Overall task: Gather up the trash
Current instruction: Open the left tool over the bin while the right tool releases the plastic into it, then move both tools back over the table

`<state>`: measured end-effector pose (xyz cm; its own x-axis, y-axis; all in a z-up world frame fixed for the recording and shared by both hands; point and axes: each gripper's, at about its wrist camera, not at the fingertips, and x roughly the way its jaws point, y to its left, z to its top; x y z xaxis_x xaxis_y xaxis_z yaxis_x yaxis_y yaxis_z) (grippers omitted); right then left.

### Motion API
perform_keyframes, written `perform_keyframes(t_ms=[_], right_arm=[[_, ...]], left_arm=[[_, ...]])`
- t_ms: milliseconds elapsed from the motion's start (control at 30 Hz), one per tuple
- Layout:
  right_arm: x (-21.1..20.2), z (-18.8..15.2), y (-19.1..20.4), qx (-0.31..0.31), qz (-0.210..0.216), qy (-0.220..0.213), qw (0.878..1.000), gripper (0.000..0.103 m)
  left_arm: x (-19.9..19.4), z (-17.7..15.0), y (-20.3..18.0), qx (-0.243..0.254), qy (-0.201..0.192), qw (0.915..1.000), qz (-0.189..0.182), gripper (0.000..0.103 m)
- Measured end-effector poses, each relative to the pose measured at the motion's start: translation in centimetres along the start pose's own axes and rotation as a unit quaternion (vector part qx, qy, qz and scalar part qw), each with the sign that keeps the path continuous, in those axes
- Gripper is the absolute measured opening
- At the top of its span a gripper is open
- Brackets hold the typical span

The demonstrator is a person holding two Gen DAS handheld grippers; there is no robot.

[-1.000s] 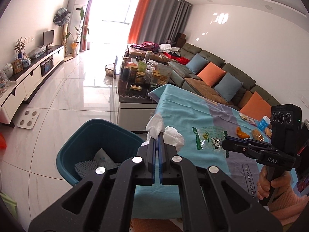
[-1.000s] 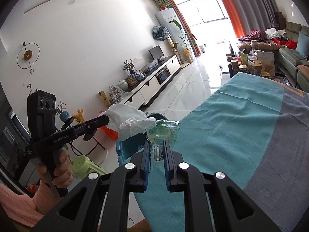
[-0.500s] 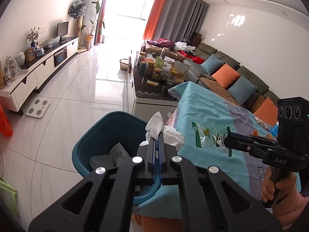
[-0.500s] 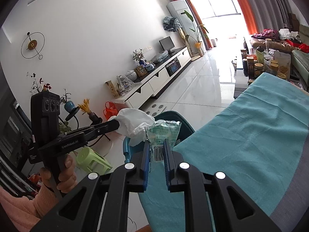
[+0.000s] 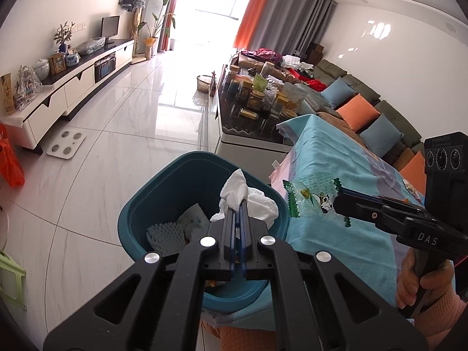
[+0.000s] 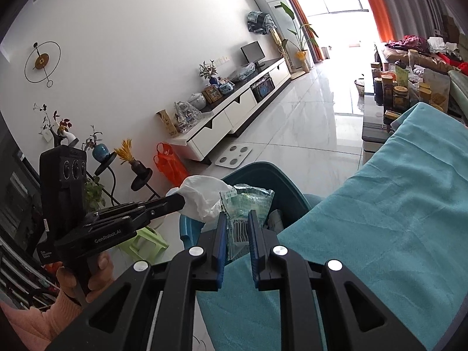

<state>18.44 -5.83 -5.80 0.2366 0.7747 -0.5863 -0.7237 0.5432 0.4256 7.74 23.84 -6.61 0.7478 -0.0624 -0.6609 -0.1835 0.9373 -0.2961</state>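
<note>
My left gripper (image 5: pixel 237 206) is shut on a crumpled white tissue (image 5: pixel 247 197) and holds it over the teal trash bin (image 5: pixel 163 190). The tissue also shows in the right wrist view (image 6: pixel 201 196). My right gripper (image 6: pixel 237 218) is shut on a clear green snack wrapper (image 6: pixel 248 201) and holds it near the bin's (image 6: pixel 280 181) rim, at the table's edge. In the left wrist view the wrapper (image 5: pixel 313 197) hangs from the right gripper (image 5: pixel 336 201) just right of the bin. The bin holds white foam netting (image 5: pixel 163 235) and paper.
A teal cloth covers the table (image 6: pixel 395 204). More wrappers lie at its far end (image 5: pixel 409 185). A coffee table with jars (image 5: pixel 257 99) stands behind. A scale (image 5: pixel 66 145), an orange bag (image 5: pixel 10 161) and a green stool (image 6: pixel 146 241) are on the tiled floor.
Both grippers have moved left towards the bin, carrying the tissue and the wrapper. The tissue is now over the bin's opening and the wrapper close to its rim.
</note>
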Motion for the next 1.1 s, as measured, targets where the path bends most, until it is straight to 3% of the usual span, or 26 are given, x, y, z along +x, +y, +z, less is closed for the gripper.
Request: perform_keyframes(t_ms=[500, 733, 1000, 1100], right_arm=[[4.3, 0.7, -0.3, 0.022, -0.017, 0.034, 0.999, 0.016], [4.8, 0.9, -0.6, 0.032, -0.02, 0.034, 0.999, 0.028], [3.6, 0.7, -1.1, 0.038, -0.016, 0.025, 0.999, 0.029], [2.5, 0.4, -1.2, 0.037, -0.015, 0.017, 0.999, 0.03]], left_arm=[[4.4, -0.2, 1.3, -0.016, 0.027, 0.9992, 0.026, 0.005], [6.0, -0.7, 1.4, -0.021, 0.035, 0.9987, 0.032, 0.026], [5.8, -1.0, 0.6, -0.017, 0.032, 0.9992, 0.02, 0.031], [4.9, -0.9, -0.4, -0.005, 0.02, 0.9997, 0.012, 0.039]])
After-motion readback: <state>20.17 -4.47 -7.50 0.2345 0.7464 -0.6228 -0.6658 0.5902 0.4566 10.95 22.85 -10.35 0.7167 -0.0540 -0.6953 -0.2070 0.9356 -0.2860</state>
